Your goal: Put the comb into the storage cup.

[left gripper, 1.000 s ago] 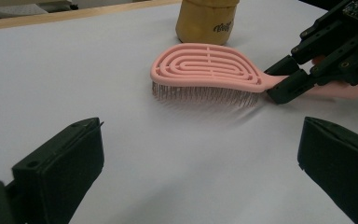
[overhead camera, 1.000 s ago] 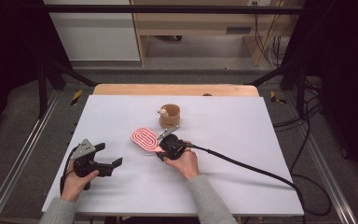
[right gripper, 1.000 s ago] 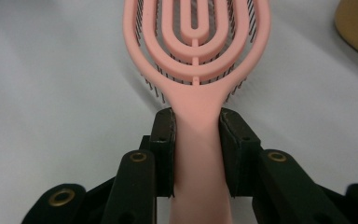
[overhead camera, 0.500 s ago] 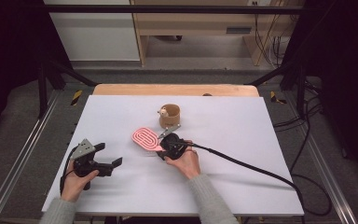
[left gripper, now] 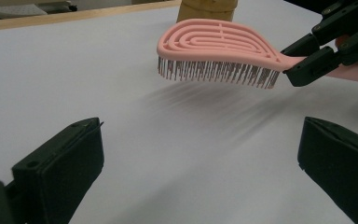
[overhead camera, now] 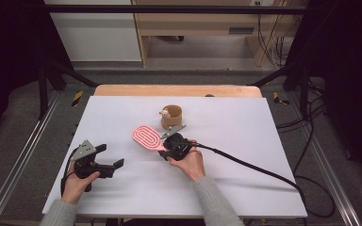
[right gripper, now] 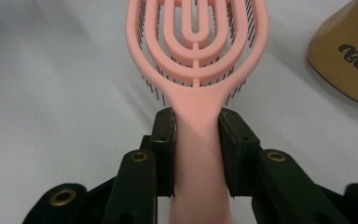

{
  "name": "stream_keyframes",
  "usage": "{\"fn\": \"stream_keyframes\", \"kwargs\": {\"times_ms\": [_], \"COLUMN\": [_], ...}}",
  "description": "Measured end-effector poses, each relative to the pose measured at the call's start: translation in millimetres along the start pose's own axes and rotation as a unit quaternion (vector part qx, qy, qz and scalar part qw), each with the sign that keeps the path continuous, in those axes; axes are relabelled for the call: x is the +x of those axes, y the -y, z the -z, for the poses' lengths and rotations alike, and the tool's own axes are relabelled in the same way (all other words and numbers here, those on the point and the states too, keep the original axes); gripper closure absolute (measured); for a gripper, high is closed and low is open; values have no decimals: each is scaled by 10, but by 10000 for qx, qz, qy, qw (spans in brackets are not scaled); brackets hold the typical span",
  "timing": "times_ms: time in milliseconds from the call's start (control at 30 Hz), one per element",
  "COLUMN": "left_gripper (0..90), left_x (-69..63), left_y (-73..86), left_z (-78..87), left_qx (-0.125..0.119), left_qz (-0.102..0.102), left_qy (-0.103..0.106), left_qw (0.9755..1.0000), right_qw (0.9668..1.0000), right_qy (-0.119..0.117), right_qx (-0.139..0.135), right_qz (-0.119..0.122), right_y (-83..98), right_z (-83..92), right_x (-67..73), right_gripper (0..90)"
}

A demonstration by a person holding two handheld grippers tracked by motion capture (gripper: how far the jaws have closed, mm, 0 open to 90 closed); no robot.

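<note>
**Pink brush lifted off the desk in your right gripper**

The white desk (overhead camera: pixel 264 155) spreads out in front of you, with both your forearms coming in from its near edge. Your left gripper (overhead camera: pixel 107 159) rests near the desk's near left corner, its fingers (left gripper: pixel 60 172) spread wide with nothing between them. Your right gripper (overhead camera: pixel 166 147) sits near the middle of the desk, its fingers (right gripper: pixel 165 140) clenched on the handle of the pink hairbrush (overhead camera: pixel 147 137). The brush head points away from you and to the left, bristles down, and hangs clear of the desk with its shadow beneath. Just beyond it stands a small tan cup (overhead camera: pixel 173 116), close to the brush but apart from it.
</note>
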State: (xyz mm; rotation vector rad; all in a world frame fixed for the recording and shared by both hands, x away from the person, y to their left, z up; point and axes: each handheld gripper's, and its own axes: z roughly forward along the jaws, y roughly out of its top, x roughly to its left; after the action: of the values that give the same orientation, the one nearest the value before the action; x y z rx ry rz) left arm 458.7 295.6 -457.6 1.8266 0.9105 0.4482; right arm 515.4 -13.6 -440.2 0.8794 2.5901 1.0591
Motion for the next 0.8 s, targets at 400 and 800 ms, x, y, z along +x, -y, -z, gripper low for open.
{"fn": "stream_keyframes", "kwargs": {"times_ms": [400,800], "left_gripper": [2,1], "left_x": [-27,-83], "left_y": [-23,-66], "left_z": [4,7], "left_qx": [-54,-112], "left_qz": [27,54], "left_qy": [41,136], "left_qw": [10000,9998], "right_qw": [9998,9994], "right_qy": [49,51], "right_qx": [-97,-251], "right_qz": [168,241], "right_y": [-22,13], "right_z": [188,384], "right_x": [26,21], "right_gripper": [692,691]}}
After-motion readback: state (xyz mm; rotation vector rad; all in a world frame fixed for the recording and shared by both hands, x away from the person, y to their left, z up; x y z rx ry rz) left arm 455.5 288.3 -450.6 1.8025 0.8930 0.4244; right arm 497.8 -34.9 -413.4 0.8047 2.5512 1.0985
